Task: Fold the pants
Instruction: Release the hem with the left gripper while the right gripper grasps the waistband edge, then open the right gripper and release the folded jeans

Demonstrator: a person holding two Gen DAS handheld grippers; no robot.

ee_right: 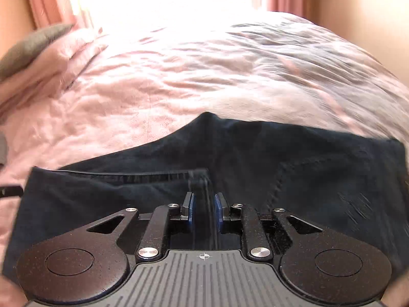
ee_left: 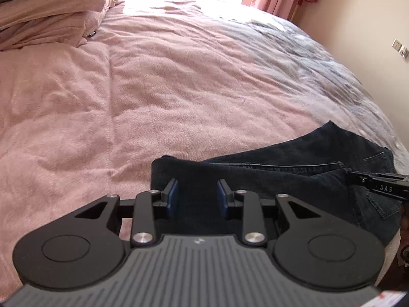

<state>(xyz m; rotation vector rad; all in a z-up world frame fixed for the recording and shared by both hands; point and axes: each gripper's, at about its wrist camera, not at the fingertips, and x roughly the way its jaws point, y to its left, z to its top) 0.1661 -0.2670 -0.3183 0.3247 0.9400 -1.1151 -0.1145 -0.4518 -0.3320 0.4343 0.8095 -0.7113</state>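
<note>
The pants (ee_left: 294,176) lay partly folded at the lower right of the bed (ee_left: 179,89). The left gripper (ee_left: 196,194) stood part open over the leg end; whether it held cloth, I cannot tell. The right gripper (ee_right: 203,208) was nearly closed on a seam fold. A weak pinch might drop the fold. Only the right view showed the back pocket stitching; only the left showed the pillows (ee_left: 51,12).

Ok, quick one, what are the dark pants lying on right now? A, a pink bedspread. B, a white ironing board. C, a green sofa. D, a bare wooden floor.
A: the dark pants lie spread on the wrinkled pink bedspread, which fills both wrist views around them, with pillows at the far left.
</note>
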